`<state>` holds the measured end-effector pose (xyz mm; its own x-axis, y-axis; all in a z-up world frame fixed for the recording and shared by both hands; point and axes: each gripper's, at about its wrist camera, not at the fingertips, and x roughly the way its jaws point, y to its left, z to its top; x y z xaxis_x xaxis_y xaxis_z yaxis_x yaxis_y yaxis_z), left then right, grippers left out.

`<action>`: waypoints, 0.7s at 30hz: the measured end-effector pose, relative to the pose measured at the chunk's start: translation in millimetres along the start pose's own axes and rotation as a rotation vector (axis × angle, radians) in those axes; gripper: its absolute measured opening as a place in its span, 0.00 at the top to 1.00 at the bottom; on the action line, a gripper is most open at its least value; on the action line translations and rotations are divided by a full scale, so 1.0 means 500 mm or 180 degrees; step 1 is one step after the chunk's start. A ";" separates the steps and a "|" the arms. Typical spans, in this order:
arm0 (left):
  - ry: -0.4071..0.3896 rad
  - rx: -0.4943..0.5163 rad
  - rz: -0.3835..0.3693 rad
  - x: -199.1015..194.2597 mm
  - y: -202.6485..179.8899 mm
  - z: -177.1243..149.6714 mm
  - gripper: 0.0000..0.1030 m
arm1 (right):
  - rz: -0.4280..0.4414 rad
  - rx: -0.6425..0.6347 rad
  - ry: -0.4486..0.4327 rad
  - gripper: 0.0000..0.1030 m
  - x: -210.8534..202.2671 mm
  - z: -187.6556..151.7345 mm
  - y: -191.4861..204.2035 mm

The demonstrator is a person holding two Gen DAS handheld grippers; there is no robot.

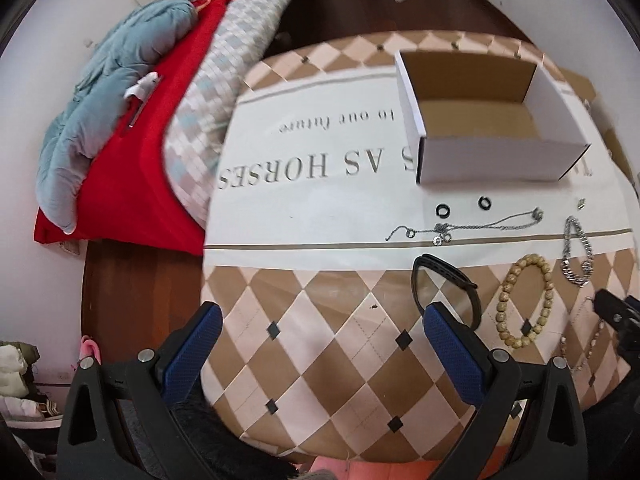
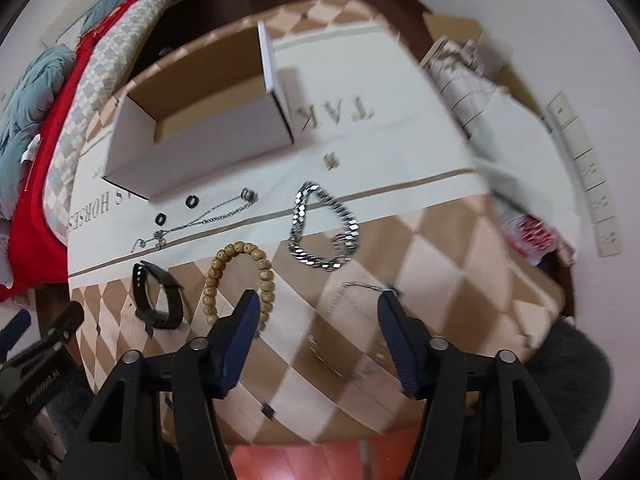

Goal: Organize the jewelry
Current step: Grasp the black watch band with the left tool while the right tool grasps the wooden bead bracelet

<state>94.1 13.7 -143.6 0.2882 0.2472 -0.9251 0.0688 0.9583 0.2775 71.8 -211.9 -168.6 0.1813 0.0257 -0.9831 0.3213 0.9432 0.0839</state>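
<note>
The jewelry lies on a diamond-patterned tablecloth [image 2: 440, 264]. An open white cardboard box [image 1: 480, 120] [image 2: 200, 120] stands behind it. In front of the box are two black rings [image 1: 443, 210] [image 2: 161, 219], a thin silver necklace [image 1: 460, 228] [image 2: 200, 220] and a chunky silver chain bracelet [image 1: 578, 252] [image 2: 326, 228]. Nearer lie a wooden bead bracelet [image 1: 524, 304] [image 2: 240, 276] and a black band [image 1: 444, 280] [image 2: 156, 296]. My left gripper [image 1: 322, 320] is open above bare cloth, its right finger by the band. My right gripper [image 2: 316, 308] is open, and a fine chain [image 2: 348, 336] lies on the cloth between its fingers.
A small metal piece [image 2: 331, 160] lies right of the box. A bed with a red blanket [image 1: 132, 184] and grey-blue duvet [image 1: 112, 92] stands left of the table. Stacked cartons [image 2: 464, 80] and wall sockets [image 2: 592, 172] are at the right. The table's front edge drops to a reddish floor [image 2: 300, 456].
</note>
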 end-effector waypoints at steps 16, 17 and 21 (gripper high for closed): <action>0.0293 0.0068 -0.0116 0.088 -0.026 0.005 0.00 | -0.0345 -0.0373 0.0106 0.91 0.125 -0.007 0.095; 0.0327 0.0047 -0.0167 0.092 -0.026 0.005 0.00 | -0.0401 -0.0382 0.0089 0.91 0.125 -0.008 0.089; 0.0457 -0.0047 -0.0416 0.106 -0.031 0.008 0.00 | -0.0426 -0.0375 0.0089 0.91 0.129 -0.022 0.082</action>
<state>112.4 11.5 -196.1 0.1385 0.1376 -0.9808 0.0823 0.9853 0.1498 86.3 -167.9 -230.2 0.1177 -0.0949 -0.9885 0.2294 0.9711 -0.0659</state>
